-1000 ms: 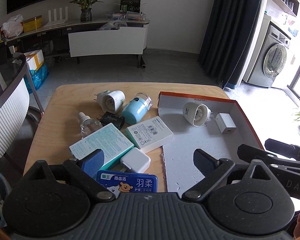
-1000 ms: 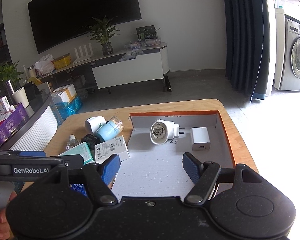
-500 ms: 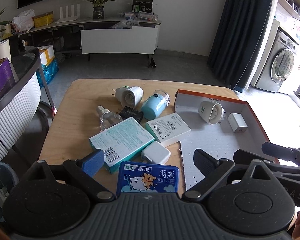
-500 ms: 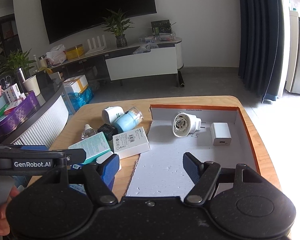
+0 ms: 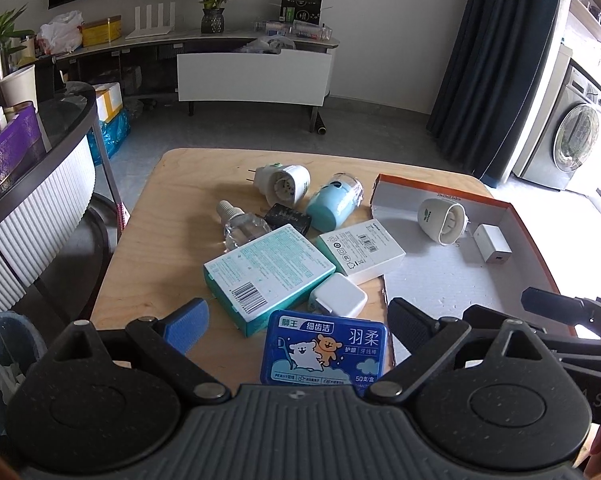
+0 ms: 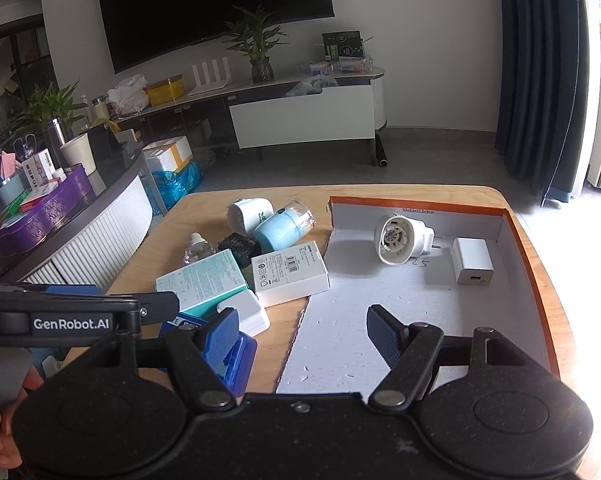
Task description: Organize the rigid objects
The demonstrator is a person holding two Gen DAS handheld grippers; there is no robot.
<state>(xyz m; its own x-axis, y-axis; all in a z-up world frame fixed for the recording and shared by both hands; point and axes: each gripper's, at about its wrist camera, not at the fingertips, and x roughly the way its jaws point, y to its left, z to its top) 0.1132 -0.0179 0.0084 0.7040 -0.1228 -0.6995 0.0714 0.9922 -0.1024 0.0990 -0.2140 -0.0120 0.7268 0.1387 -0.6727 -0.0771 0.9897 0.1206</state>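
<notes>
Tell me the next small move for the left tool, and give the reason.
Probably ease the left tool down and close on the blue floss box. Its jaws stand open and empty, the box lies nearest, right between them, and it is still outside the orange-edged tray, where a white plug-in heater and a small white charger already sit.

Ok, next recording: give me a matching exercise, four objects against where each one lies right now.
Objects:
1. dark blue floss-pick box
2. small white square charger
3. clear glass refill bottle
4. black plug adapter

Places:
A. inside the orange-rimmed tray
B. nearest the left gripper, between its open jaws
C. between the bottle and the light blue cylinder
D. leftmost of the pile in the left wrist view

Pairs: 1-B, 2-A, 3-D, 4-C
</notes>
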